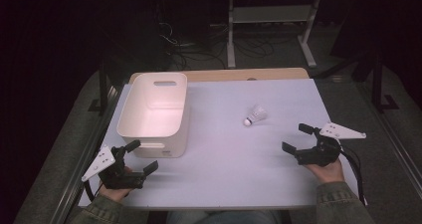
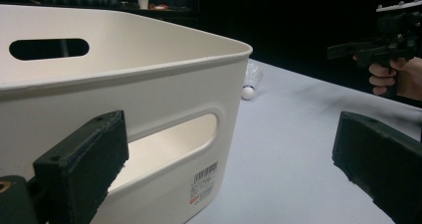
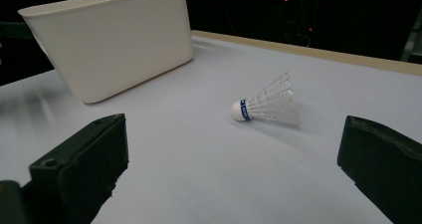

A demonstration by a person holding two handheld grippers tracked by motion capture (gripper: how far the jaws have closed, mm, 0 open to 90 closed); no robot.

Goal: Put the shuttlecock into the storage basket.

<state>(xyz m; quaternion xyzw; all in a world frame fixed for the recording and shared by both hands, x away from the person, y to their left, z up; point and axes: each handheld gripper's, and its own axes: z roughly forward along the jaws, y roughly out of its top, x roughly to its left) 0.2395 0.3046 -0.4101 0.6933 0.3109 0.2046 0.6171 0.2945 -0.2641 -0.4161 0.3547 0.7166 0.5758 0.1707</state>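
Note:
A white shuttlecock (image 1: 255, 115) lies on its side on the pale table mat, right of centre; in the right gripper view the shuttlecock (image 3: 263, 105) rests ahead of the jaws, cork pointing left. A cream plastic bin (image 1: 155, 112) with handle slots stands at the left. My right gripper (image 1: 298, 139) is open, a short way to the right of and nearer than the shuttlecock. My left gripper (image 1: 142, 157) is open with nothing in it, just in front of the bin's near wall (image 2: 164, 134). In the left gripper view the shuttlecock (image 2: 250, 82) peeks past the bin's corner.
The pale mat (image 1: 224, 154) covers the table, with a wooden edge (image 1: 239, 74) at the back. Beyond it stand a white frame (image 1: 268, 30) and cables on a dark floor. Open mat lies between the two grippers.

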